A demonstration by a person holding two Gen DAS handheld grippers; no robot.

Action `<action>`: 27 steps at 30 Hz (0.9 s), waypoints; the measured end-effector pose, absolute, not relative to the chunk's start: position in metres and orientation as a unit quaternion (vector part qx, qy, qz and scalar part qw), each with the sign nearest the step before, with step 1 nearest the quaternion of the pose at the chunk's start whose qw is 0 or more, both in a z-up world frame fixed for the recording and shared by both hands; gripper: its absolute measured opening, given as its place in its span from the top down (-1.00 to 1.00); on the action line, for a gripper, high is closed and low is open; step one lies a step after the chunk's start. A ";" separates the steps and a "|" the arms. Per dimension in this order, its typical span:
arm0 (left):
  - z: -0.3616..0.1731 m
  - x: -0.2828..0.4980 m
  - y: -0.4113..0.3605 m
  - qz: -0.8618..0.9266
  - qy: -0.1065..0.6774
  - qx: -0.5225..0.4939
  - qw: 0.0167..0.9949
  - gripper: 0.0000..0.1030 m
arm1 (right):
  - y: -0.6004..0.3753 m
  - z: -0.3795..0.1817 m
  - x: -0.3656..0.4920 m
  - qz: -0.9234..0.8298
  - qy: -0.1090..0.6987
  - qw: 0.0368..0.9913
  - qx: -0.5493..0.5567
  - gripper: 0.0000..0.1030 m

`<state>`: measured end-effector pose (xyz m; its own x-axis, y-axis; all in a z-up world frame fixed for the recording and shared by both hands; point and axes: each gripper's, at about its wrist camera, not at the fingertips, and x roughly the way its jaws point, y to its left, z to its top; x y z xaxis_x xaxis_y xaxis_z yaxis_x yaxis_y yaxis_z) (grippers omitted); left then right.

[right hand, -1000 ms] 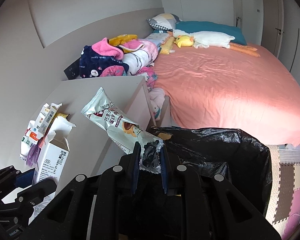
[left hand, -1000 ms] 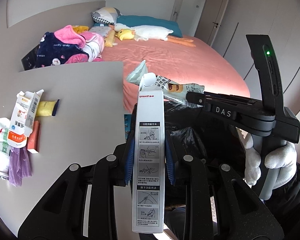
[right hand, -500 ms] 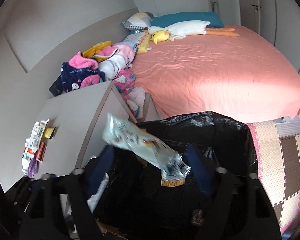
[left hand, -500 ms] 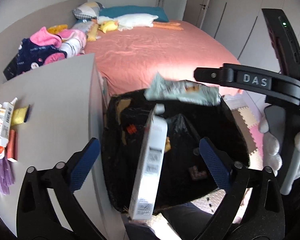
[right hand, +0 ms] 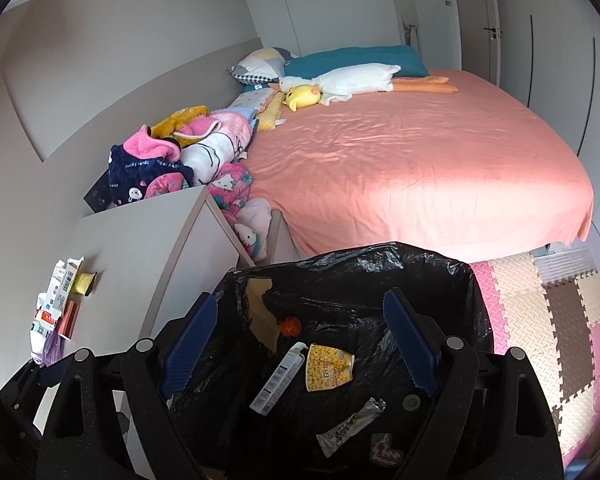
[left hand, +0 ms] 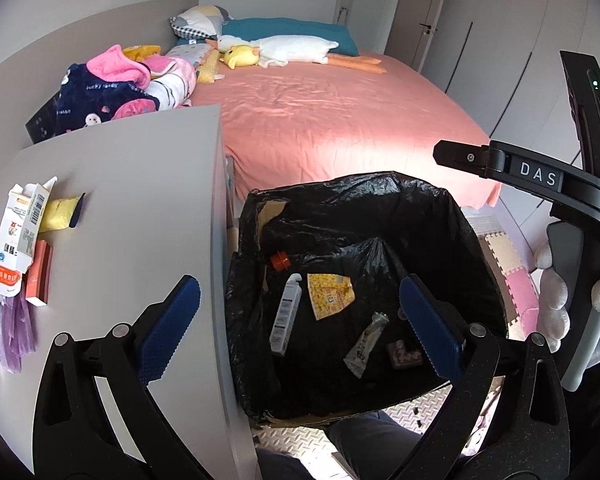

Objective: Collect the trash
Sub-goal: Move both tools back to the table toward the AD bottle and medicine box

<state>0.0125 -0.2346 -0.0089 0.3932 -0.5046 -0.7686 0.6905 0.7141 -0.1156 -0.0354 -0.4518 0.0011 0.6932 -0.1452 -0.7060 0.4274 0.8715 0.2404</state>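
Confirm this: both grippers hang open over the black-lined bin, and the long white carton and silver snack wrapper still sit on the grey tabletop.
Not quite. The long white carton and silver snack wrapper lie inside the black-lined bin, not on the grey tabletop; the left wrist view shows it. The left gripper and right gripper do hang open over it.

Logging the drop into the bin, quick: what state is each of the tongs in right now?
Left tongs: open, holding nothing, over the black trash bag.
Right tongs: open, holding nothing, over the same bag.
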 end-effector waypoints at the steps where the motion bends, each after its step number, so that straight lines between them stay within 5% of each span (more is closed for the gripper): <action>1: -0.009 0.014 -0.231 -0.358 0.416 0.110 0.829 -0.87 | -0.449 0.001 -0.034 -0.157 0.359 0.899 0.195 -0.65; 27: -0.006 0.043 -0.109 -0.247 0.404 0.057 0.879 -0.87 | -0.325 -0.003 0.030 -0.037 0.372 0.918 0.130 -0.65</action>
